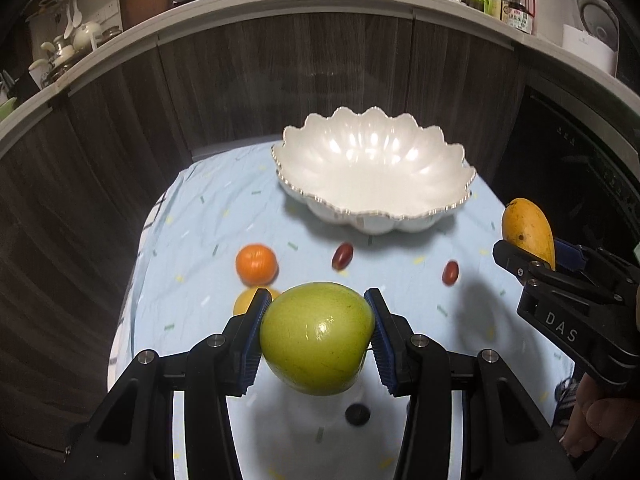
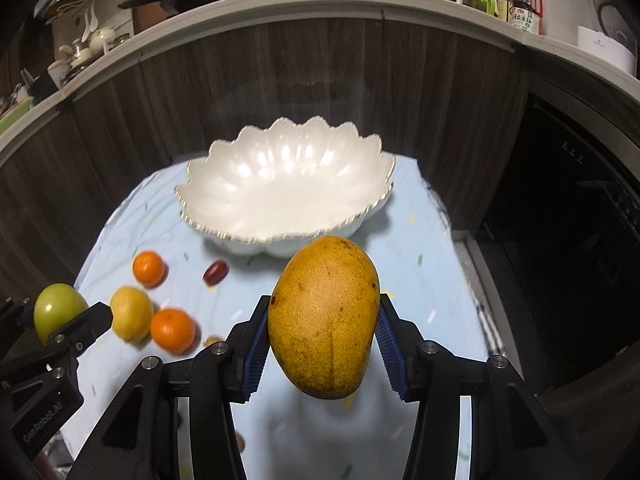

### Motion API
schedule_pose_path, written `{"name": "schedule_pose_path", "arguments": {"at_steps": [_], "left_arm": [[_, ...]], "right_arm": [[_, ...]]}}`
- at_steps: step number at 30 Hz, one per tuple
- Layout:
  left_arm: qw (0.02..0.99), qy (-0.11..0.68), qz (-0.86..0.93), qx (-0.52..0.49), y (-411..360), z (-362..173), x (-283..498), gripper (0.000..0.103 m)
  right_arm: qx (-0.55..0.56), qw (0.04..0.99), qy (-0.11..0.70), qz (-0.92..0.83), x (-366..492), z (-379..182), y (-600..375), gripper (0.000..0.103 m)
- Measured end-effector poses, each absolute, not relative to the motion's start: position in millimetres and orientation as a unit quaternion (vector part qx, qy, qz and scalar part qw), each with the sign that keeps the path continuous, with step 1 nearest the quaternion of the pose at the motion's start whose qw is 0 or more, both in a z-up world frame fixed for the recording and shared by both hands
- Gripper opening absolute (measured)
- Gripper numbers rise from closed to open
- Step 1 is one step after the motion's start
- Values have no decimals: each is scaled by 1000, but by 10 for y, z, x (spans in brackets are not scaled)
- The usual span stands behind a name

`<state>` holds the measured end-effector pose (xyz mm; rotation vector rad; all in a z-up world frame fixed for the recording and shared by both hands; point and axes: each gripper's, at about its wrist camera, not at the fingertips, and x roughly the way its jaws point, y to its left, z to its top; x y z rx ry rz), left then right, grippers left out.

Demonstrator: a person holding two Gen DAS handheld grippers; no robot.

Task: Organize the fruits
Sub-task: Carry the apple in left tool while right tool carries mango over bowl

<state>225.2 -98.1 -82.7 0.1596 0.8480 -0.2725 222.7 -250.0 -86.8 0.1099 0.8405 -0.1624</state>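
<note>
Right wrist view tells you most of what matters: the right tool [image 2: 322, 344] is clamped on the mango [image 2: 325, 322], blue pads pressed into both flanks, and the mango's long axis runs roughly 6 to 12, stem end pointing up at the bowl [image 2: 224, 192]. The bowl sits at about 11 o'clock from the mango, its near rim just past the fruit's tip in this view, nothing in it as far as I can see.

Over in the left wrist view, the left tool [image 1: 318, 336] is gripping the green apple [image 1: 316, 338] the same way, and the bowl [image 1: 440, 168] lies at around 12 to 1 o'clock from it, a bit further off across the bench [image 1: 192, 208]. So I'd say the right hand is the nearer one to drop first, though fisheye stretch makes that hard to call for sure.

Loose on the cloth: an orange [image 1: 256, 264], a lemon [image 2: 131, 314], a second orange [image 2: 173, 330] and a couple of small dark red fruits [image 1: 342, 255], all at 9 to 11 o'clock of the mango.
</note>
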Motion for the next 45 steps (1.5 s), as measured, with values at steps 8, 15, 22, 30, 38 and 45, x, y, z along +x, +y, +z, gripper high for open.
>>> {"name": "schedule_pose_path", "arguments": {"at_steps": [8, 15, 22, 30, 38, 45], "left_arm": [[906, 396, -126, 74, -1048, -698, 2540, 46], [910, 388, -126, 69, -1099, -622, 2800, 46], [915, 377, -125, 66, -1177, -569, 3056, 46], [917, 369, -137, 58, -1264, -562, 3342, 46], [915, 374, -141, 61, -1348, -643, 3568, 46], [907, 390, -144, 59, -1390, -784, 3776, 46]], "right_arm": [[47, 916, 391, -76, 2436, -734, -2569, 50], [46, 921, 381, -70, 2616, -669, -2613, 50], [48, 924, 374, -67, 2845, -635, -2690, 50], [53, 923, 376, -68, 3084, -661, -2778, 50], [63, 917, 389, -66, 3271, -798, -2835, 50], [69, 911, 402, -61, 3453, -948, -2872, 50]]}}
